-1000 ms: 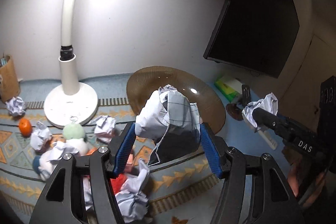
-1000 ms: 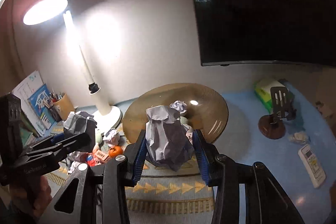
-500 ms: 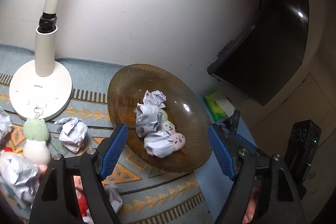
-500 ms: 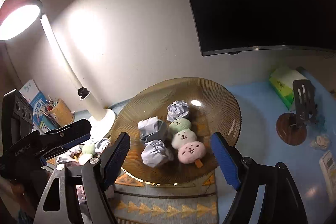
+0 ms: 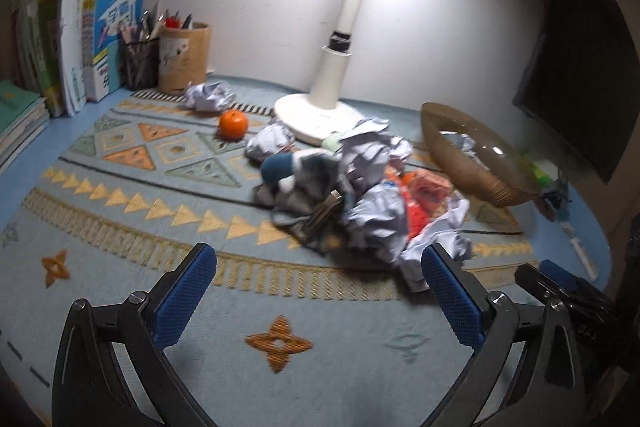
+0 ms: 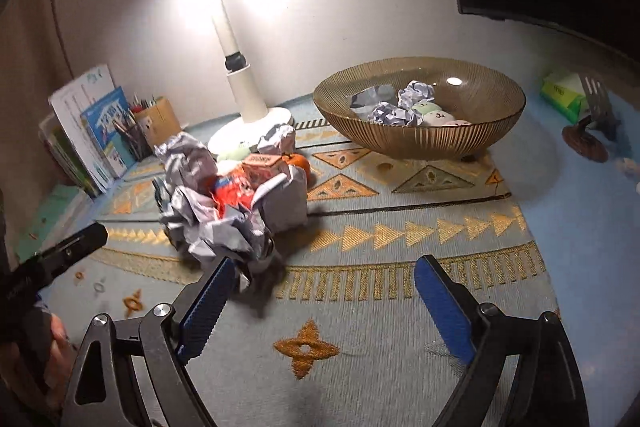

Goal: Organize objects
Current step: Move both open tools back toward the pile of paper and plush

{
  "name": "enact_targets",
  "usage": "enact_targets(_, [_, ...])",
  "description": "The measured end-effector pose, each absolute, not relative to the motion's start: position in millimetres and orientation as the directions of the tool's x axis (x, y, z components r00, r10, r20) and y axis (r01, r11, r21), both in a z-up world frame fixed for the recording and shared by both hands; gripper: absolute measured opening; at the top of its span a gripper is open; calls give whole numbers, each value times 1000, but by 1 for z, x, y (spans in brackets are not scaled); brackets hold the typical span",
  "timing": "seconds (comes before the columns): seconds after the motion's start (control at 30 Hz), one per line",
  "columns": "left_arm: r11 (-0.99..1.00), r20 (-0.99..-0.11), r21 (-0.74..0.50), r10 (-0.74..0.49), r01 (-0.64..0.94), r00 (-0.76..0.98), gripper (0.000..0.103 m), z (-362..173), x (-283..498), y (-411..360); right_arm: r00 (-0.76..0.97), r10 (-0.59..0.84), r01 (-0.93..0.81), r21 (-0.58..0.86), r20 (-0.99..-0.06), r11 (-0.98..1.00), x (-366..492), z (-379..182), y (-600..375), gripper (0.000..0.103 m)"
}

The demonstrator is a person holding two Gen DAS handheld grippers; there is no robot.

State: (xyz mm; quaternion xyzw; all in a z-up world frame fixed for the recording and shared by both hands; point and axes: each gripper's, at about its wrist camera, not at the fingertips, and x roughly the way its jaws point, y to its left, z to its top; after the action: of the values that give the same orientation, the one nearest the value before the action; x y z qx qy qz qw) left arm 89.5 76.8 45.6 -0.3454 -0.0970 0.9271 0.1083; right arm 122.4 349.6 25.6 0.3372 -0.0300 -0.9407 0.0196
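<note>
A brown ribbed glass bowl (image 6: 420, 143) (image 5: 472, 175) stands on the patterned mat and holds crumpled paper balls (image 6: 394, 115) and a plush dango toy (image 6: 438, 117). A heap of crumpled paper (image 5: 376, 203) (image 6: 216, 219), red wrappers and a blue plush (image 5: 280, 167) lies on the mat left of the bowl. An orange (image 5: 233, 124) sits behind the heap. My left gripper (image 5: 320, 291) hangs low over the mat with its jaws opening and nothing between them. My right gripper (image 6: 320, 297) is also opening and empty, near the heap's front edge.
A white desk lamp (image 5: 320, 115) (image 6: 250, 111) stands at the back. Books (image 5: 96, 39) and pen cups (image 5: 182, 57) line the far left. A dark monitor (image 5: 580, 59) hangs at the right. A green tissue box (image 6: 562, 95) and a phone stand (image 6: 592, 131) sit right of the bowl.
Both grippers let go of their paper balls into the bowl, opened wide, then swung left and down toward the heap on the mat.
</note>
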Motion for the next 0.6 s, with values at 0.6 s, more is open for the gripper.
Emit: enact_targets(0.6, [-965, -668, -142, 257, -220, -699, 102, 22, 101, 95, -596, -45, 107, -23, -801, -994, 88, -8, 328, 99])
